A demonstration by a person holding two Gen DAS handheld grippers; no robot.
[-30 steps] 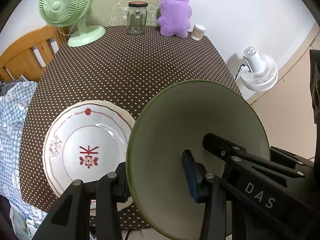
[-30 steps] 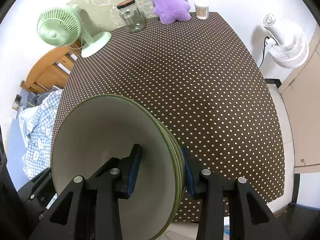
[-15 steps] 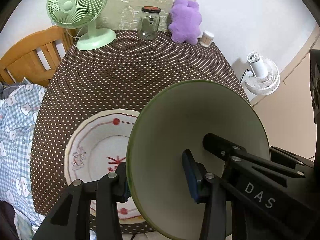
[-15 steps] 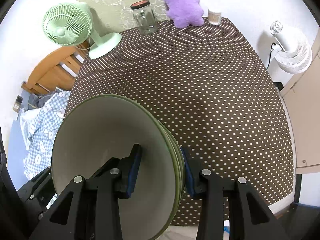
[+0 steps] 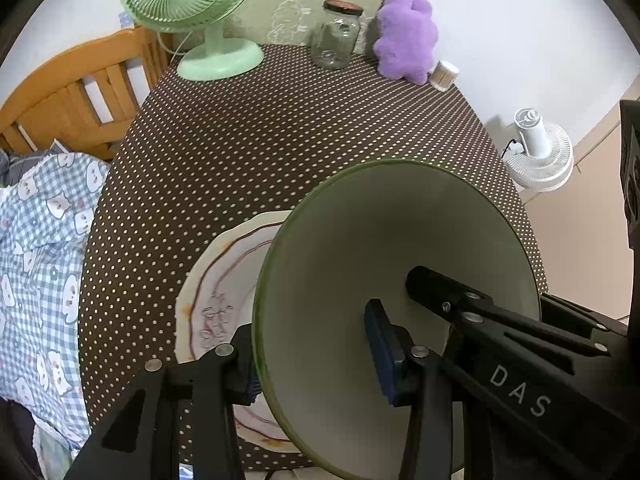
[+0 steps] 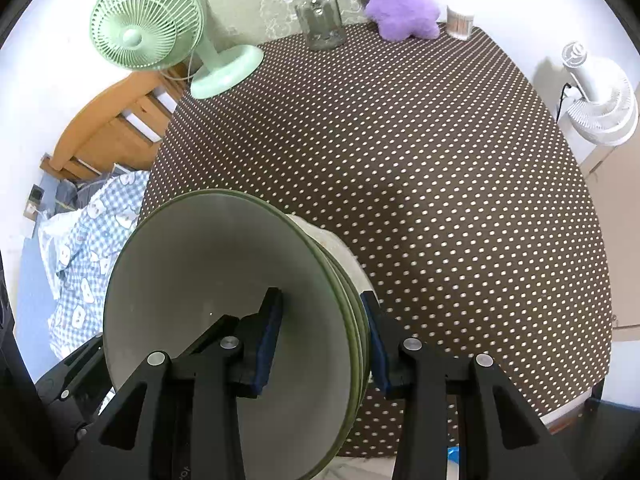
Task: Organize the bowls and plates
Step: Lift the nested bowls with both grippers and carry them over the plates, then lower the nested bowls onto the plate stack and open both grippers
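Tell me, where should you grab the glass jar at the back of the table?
Probably around the glass jar's straight body, coming in level from the front. It stands upright, the purple plush crowds one side, and the wall is close behind it.

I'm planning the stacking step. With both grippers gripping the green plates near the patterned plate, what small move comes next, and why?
Probably carry the stack of green plates a little further over the patterned plate, then lower. Both the left gripper and right gripper clamp its rim, and it only partly overlaps the plate lying on the table.
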